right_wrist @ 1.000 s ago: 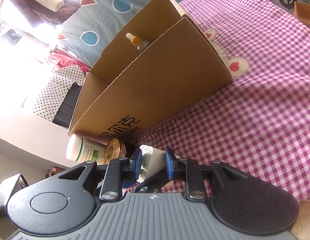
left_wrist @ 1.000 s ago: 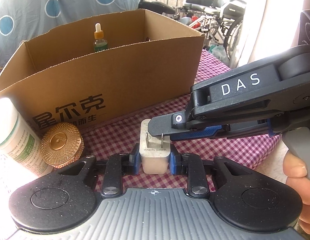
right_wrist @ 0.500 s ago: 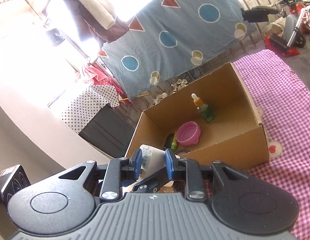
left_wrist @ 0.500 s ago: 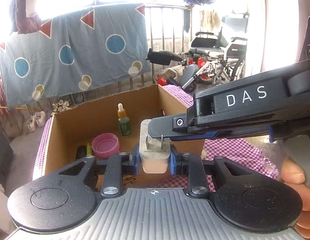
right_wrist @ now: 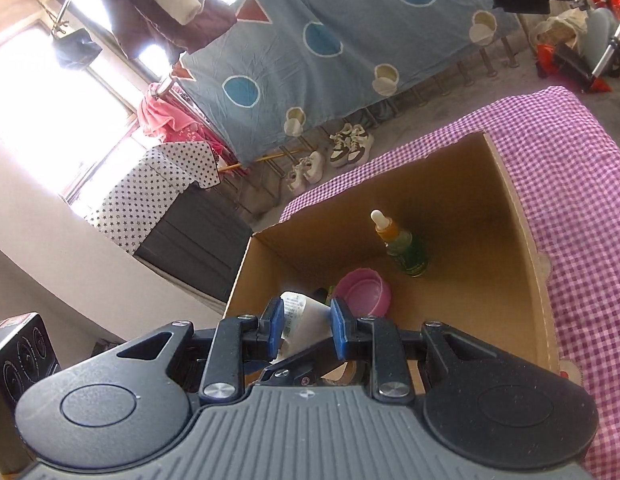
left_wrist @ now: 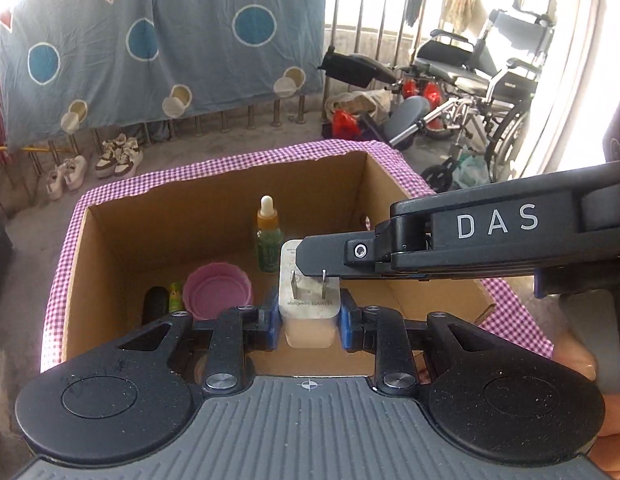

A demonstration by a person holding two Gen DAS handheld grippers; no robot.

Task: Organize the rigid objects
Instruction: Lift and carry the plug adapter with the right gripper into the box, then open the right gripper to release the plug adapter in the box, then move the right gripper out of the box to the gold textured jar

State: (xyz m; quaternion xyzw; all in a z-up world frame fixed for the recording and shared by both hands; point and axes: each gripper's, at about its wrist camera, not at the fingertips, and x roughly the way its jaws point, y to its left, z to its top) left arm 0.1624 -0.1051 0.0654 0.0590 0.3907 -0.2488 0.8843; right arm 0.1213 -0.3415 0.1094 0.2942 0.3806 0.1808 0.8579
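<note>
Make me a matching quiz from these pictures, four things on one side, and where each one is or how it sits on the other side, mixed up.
Things:
1. white charger plug
2. dropper bottle
3. pink bowl
4. cardboard box

Places or states:
A. standing upright by the box's far wall
B. sitting on the purple checked cloth
C. clamped between the blue pads of the left gripper, prongs facing the camera
D. lying on the box floor, opening up

Pairs: 1-C, 2-A, 3-D, 4-B
</note>
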